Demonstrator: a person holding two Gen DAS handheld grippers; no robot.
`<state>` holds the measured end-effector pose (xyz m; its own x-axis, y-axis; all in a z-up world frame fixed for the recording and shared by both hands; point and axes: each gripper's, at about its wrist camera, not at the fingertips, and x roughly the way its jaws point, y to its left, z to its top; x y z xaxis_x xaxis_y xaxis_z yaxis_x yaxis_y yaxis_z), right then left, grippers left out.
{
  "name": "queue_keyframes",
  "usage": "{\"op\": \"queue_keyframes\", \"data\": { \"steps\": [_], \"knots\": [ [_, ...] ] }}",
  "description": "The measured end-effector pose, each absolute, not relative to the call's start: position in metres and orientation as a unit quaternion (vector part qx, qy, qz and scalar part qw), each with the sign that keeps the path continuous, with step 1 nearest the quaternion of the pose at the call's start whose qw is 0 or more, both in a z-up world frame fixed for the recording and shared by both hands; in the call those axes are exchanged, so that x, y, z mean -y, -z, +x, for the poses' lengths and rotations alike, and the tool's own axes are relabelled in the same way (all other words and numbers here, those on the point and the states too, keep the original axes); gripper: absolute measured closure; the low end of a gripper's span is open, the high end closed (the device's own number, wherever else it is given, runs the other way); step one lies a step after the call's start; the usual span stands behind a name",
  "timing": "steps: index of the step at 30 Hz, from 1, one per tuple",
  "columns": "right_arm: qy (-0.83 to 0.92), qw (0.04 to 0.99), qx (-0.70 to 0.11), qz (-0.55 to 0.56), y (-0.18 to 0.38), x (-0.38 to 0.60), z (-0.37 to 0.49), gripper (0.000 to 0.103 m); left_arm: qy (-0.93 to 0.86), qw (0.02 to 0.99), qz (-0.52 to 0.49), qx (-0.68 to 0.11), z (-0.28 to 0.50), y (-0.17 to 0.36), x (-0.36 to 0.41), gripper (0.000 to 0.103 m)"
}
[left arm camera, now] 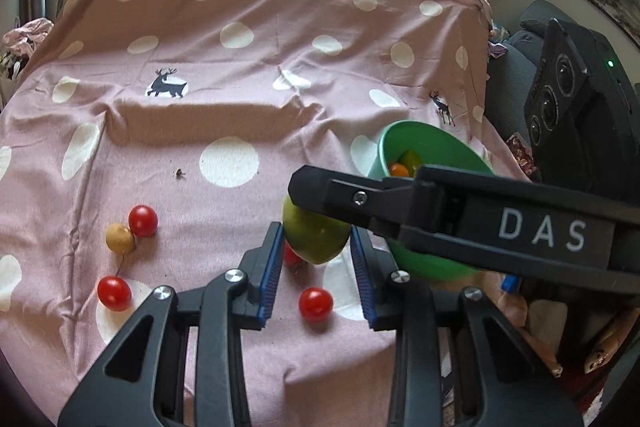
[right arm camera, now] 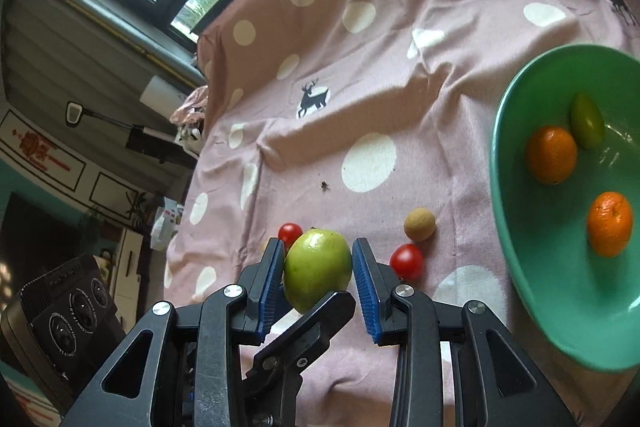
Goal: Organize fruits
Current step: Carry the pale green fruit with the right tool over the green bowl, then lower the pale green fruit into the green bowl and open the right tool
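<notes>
A green fruit sits between the blue pads of both grippers. My left gripper frames it with its pads touching or nearly touching its sides. My right gripper is closed on it, and its arm crosses the left wrist view. A green bowl at the right holds two oranges and a small green fruit. Several cherry tomatoes and a tan round fruit lie on the pink cloth.
The table is covered by a pink cloth with white dots and deer prints. A black speaker-like device stands at the right edge. Windows lie beyond the far edge.
</notes>
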<state>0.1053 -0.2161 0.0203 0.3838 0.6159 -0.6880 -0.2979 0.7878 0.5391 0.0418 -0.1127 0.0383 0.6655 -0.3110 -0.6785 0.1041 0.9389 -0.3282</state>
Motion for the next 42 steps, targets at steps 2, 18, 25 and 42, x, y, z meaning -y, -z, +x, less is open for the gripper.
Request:
{"op": "queue_keyframes", "data": {
  "steps": [2, 18, 25, 42],
  "knots": [
    [-0.281, 0.821, -0.465, 0.173, -0.028, 0.225, 0.105, 0.066, 0.122, 0.906, -0.126, -0.385, 0.044, -0.046, 0.120, 0.070],
    [-0.248, 0.845, -0.411, 0.235, -0.049, 0.300, 0.114, 0.066, 0.176, 0.907, -0.092, -0.372, 0.072, -0.067, 0.188, 0.070],
    [-0.231, 0.848, -0.404, 0.255, -0.048, 0.329, 0.117, 0.066, 0.194, 0.900, -0.085, -0.381, 0.086, -0.064, 0.210, 0.070],
    [-0.185, 0.841, -0.420, 0.286, -0.031, 0.370, 0.127, 0.066, 0.224, 0.880, -0.091, -0.409, 0.111, -0.045, 0.241, 0.070]
  ]
}}
